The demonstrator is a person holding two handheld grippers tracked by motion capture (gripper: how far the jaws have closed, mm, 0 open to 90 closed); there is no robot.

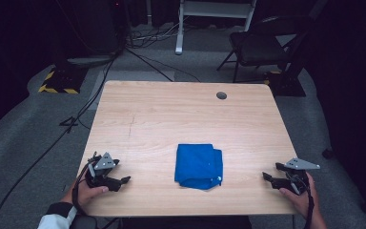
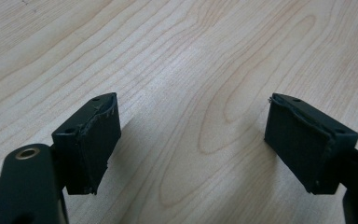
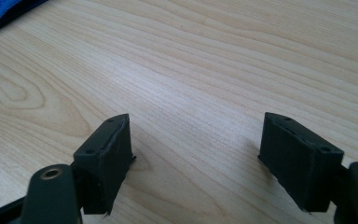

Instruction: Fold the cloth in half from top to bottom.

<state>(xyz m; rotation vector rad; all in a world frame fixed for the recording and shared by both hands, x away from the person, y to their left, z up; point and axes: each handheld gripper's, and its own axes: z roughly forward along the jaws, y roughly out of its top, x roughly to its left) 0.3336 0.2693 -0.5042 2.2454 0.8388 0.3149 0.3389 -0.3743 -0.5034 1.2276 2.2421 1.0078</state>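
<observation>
Cloth (image 1: 198, 166), blue and folded, lies near the table's (image 1: 171, 114) front edge, between the left gripper (image 1: 119, 180) and right gripper (image 1: 268, 177), well apart from both; each one's jaws stand wide apart over bare wood.

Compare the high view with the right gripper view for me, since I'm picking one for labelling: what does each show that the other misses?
The high view alone has the whole folded blue cloth, both hands, the left gripper, the table's far edge with its grommet hole, a chair and floor cables. The right gripper view alone gives a close look at its jaws standing wide apart. Both share the right gripper, the wooden table and the cloth.
</observation>
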